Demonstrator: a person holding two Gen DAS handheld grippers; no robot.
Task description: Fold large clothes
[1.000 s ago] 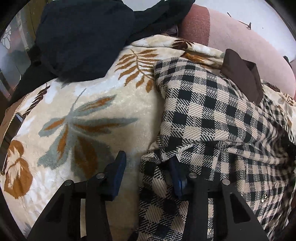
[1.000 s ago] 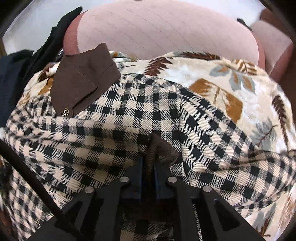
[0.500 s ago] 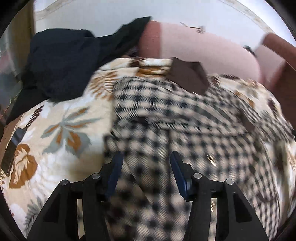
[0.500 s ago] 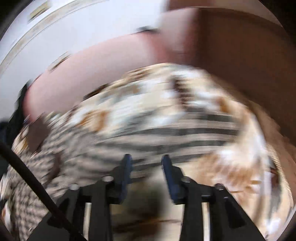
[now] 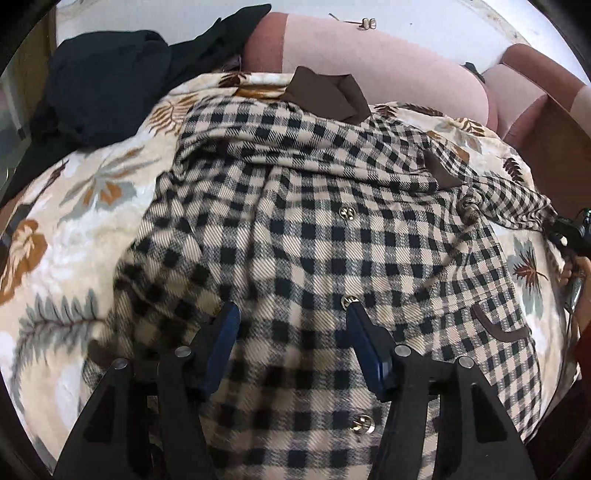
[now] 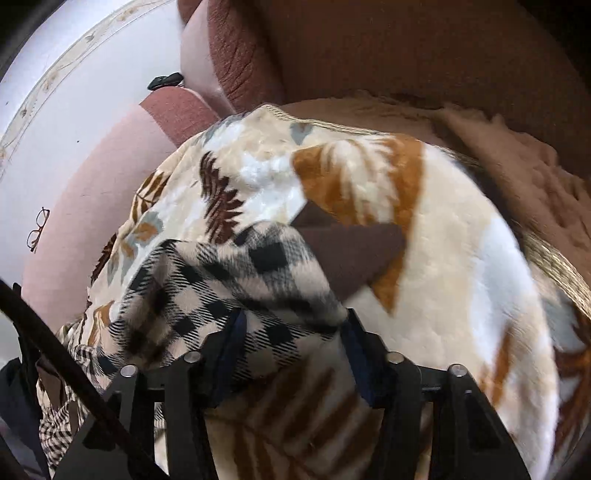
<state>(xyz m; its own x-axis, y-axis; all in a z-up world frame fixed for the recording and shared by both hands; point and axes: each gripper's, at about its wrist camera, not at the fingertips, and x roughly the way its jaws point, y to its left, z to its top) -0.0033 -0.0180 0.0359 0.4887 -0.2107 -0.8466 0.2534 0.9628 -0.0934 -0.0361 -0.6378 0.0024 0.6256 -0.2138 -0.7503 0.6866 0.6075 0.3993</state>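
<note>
Checked coat (image 5: pixel 314 229): the sleeve (image 6: pixel 229 280) could be dropped if only loosely bunched in the right gripper (image 6: pixel 293 317), whose jaws have just been closing on it; the left gripper (image 5: pixel 291 310), just opened wider, is spread and empty.

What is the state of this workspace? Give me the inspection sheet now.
Surface: leaf-print blanket over pink sofa.
Job's things: checked coat spread buttons up, brown collar at far edge.
Clutter: dark garments heaped far left; glasses by sofa back.
Grippers: left gripper open over coat, jaws just opening; right gripper has coat sleeve between its jaws, which were just closing; grip unclear.
Cables: dark cable beside right gripper.
Surroundings: white wall, brown cushion.
</note>
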